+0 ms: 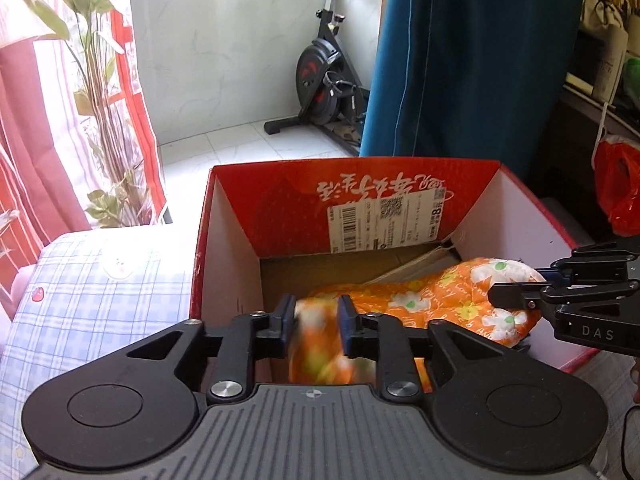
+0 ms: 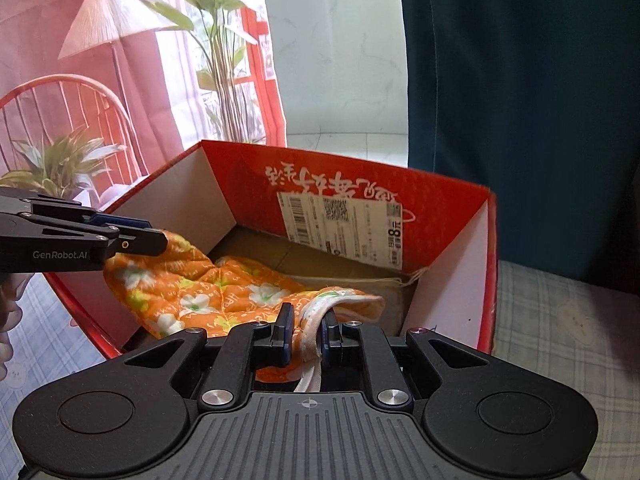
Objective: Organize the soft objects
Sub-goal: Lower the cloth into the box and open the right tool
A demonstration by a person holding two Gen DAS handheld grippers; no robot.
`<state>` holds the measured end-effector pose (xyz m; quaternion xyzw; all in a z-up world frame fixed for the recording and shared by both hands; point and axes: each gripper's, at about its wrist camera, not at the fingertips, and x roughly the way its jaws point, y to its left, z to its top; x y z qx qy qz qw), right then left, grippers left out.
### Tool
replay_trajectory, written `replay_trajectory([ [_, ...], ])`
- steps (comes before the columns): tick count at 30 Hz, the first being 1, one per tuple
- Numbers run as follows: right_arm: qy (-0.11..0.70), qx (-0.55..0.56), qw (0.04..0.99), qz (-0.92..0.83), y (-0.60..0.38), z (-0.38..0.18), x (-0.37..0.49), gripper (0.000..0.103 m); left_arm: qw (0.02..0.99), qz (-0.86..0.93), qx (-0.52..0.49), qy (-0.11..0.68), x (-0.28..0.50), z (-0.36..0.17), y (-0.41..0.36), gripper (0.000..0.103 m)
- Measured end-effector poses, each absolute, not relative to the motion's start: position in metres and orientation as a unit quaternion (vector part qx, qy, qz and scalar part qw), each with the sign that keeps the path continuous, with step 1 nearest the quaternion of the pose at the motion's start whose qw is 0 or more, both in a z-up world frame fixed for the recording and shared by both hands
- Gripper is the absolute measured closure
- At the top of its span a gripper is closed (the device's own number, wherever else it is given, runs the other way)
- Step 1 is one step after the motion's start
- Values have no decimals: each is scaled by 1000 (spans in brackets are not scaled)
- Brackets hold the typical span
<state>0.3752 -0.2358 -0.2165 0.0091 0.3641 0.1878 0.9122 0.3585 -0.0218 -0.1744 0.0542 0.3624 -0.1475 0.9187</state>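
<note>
An orange quilted cloth with white flowers [image 1: 440, 296] hangs into an open red cardboard box [image 1: 280, 200]. My left gripper [image 1: 316, 320] is shut on one end of the cloth at the box's near left. My right gripper [image 2: 306, 328] is shut on the cloth's white-trimmed edge [image 2: 316, 316]. The cloth [image 2: 208, 288] stretches between both grippers over the box [image 2: 448, 240]. The right gripper shows in the left wrist view [image 1: 520, 292], the left gripper in the right wrist view [image 2: 136, 240].
The box sits on a blue plaid bedsheet [image 1: 88, 288]. A shipping label [image 1: 384, 220] is on its far inner wall. Behind are a blue curtain [image 1: 472, 60], an exercise bike [image 1: 324, 76], red sheer curtains with a plant [image 1: 100, 80] and a floor lamp [image 2: 108, 20].
</note>
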Motion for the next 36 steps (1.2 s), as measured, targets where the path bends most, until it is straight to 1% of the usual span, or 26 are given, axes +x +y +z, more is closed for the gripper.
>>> replay_trajectory([
  [1, 366, 8, 911, 189, -235, -217, 375, 91, 919, -145, 57, 362, 359, -174, -21, 64],
  [3, 372, -5, 909, 186, -231, -219, 377, 91, 921, -139, 61, 358, 358, -171, -19, 58],
  [17, 402, 31, 894, 196, -214, -225, 378, 90, 926, -141, 37, 349, 351, -167, -19, 58],
  [19, 402, 23, 897, 181, -215, -223, 376, 84, 927, -141, 36, 347, 347, -165, -17, 58],
  [20, 402, 18, 900, 169, -216, -221, 375, 78, 927, -139, 36, 345, 346, -164, -17, 58],
  [22, 396, 12, 905, 155, -219, -216, 370, 75, 929, -136, 36, 343, 343, -162, -15, 58],
  [24, 387, 5, 911, 144, -222, -209, 364, 64, 930, -134, 32, 340, 338, -159, -13, 57],
  [26, 376, -2, 916, 142, -225, -203, 355, 59, 931, -134, 30, 338, 331, -156, -12, 57],
  [36, 327, -10, 930, 164, -227, -176, 294, 59, 934, -145, 33, 325, 276, -145, -10, 57],
])
